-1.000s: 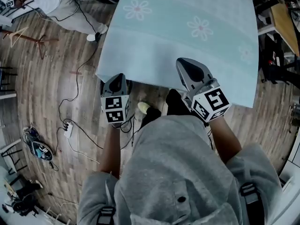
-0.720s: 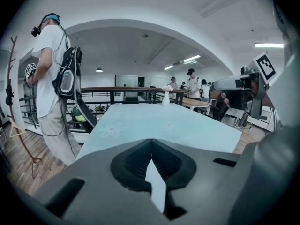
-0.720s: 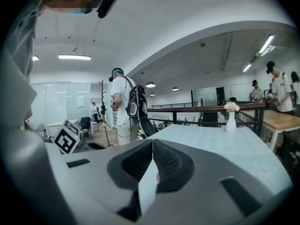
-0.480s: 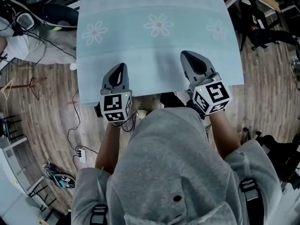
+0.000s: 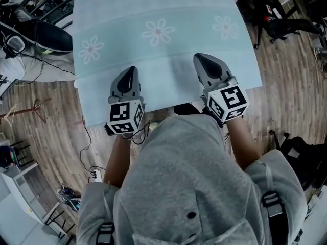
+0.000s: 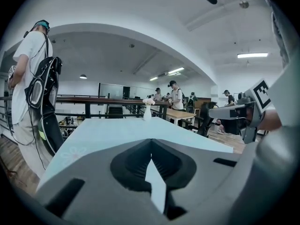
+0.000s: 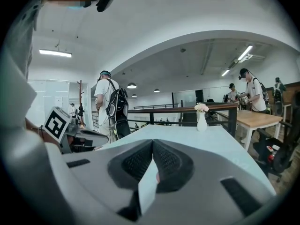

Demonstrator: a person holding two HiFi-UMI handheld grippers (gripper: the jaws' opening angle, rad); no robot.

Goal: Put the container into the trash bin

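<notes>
Jaws closed, left gripper (image 5: 131, 70) (right gripper (image 5: 201, 58) too)

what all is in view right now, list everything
table: one, pale blue flowered cloth, in front of the person
vase: one, white with flowers, table's far end
wooden table: one, brown, beyond the vase to the right
floor: one, wood planks, around the table
bag: one, black, on the floor at right
bystander: one, white shirt and backpack, by the table's left side
other people: several, back of the room
container, trash bin: none in view
left gripper: one, grey, jaws shut and empty, over the table's near edge
right gripper: one, grey, jaws shut and empty, over the near edge
hoodie: one, grey, on the person
</notes>
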